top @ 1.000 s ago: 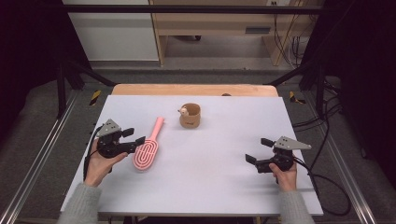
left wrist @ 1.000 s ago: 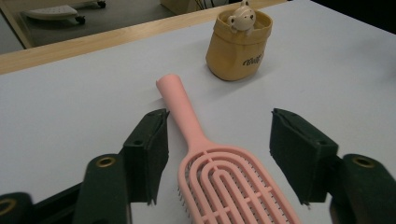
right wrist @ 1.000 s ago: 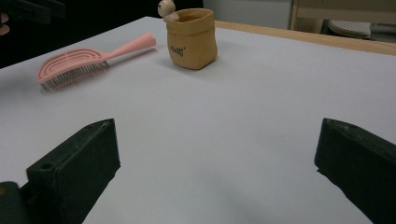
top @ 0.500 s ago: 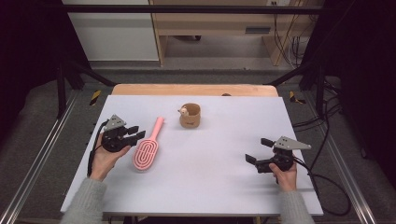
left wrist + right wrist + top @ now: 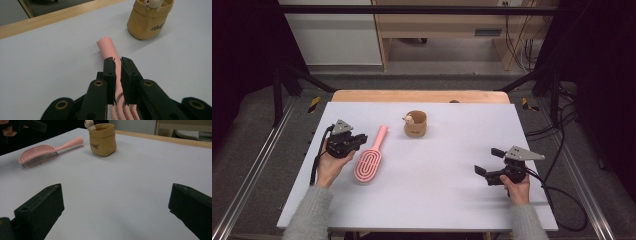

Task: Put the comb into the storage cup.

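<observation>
Left tool [image 5: 358,141] has just been closing, jaws nearly together with nothing between them; in the left gripper view they sit above the pink plastic hairbrush [image 5: 369,159], so I read this as lining up to push or re-grip. Right tool [image 5: 488,163] released, idle

Hairbrush lies flat on the white table [image 5: 452,165], left of centre, just beside the left tool. Long axis runs near-to-far, handle pointing away toward the tan fabric cup [image 5: 416,124]

Next: reopen and straddle the handle, or nudge it

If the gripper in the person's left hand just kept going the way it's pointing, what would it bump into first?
Probably the pink hairbrush: the left gripper, its jaws just closed nearly together, points along the brush's handle. Beyond that stands the tan cup. Its height above the brush is unclear.
</observation>
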`<action>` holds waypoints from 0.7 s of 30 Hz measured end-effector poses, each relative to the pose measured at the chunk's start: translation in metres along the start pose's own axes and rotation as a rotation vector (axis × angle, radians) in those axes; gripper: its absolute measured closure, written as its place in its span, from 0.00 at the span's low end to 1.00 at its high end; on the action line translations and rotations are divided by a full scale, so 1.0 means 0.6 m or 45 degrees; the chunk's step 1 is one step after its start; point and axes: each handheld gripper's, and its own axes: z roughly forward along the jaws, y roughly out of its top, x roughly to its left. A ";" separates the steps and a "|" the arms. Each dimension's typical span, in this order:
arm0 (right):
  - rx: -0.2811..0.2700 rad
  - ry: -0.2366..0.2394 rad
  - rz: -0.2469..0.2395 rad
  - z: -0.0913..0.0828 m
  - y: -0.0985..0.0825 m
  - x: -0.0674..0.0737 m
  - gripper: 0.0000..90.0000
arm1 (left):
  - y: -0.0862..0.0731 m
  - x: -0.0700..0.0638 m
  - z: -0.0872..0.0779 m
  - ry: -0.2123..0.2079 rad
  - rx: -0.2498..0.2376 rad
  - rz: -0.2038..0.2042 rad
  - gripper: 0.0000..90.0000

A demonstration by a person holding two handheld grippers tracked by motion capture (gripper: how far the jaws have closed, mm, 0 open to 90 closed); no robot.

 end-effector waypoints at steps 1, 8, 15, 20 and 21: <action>0.001 0.000 0.000 0.000 0.000 0.000 0.00 | 0.001 0.000 0.002 -0.001 0.002 -0.002 0.93; 0.002 0.000 -0.004 0.000 0.000 0.000 0.00 | 0.009 -0.002 0.016 0.008 0.006 -0.004 0.99; 0.003 0.001 -0.005 0.001 0.000 0.000 0.00 | 0.012 0.000 0.036 0.023 0.048 -0.007 1.00; 0.004 0.000 -0.006 0.001 0.000 0.000 0.00 | 0.011 0.002 0.049 0.034 0.063 0.002 1.00; 0.004 0.001 -0.006 0.001 0.000 0.000 0.00 | 0.010 0.002 0.055 0.042 0.073 0.008 1.00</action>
